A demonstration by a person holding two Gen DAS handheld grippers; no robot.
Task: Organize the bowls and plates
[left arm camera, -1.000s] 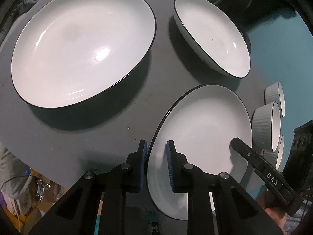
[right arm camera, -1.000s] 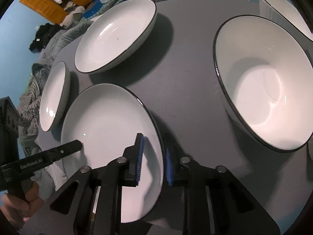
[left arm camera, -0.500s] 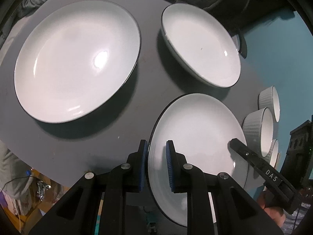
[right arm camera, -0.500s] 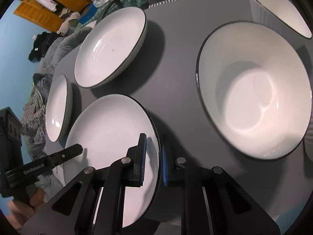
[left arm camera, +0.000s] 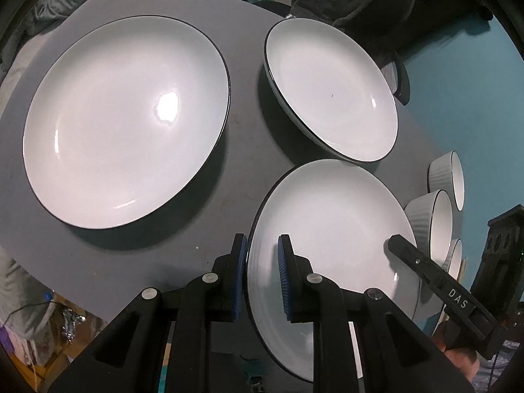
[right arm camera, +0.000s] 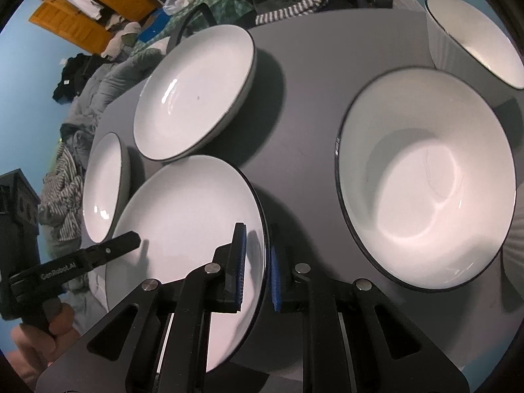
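Plate (left arm camera: 330, 229) lifted off the table (left arm camera: 137, 262); left gripper (left arm camera: 262, 275) clamps its 9 o'clock rim, right gripper (right arm camera: 257, 268), just closing, clamps 3 o'clock.

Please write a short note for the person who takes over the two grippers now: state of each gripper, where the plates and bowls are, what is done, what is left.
Left gripper: jaws shut on the near plate's left rim.
Right gripper: jaws just closed on the same plate's right rim.
Large plate and medium plate lie apart on the gray table.
Big bowl and ribbed bowl stand at the right.
Done: plate gripped on both sides.
Left: nothing is stacked yet; probably stack the plates, then group the bowls.
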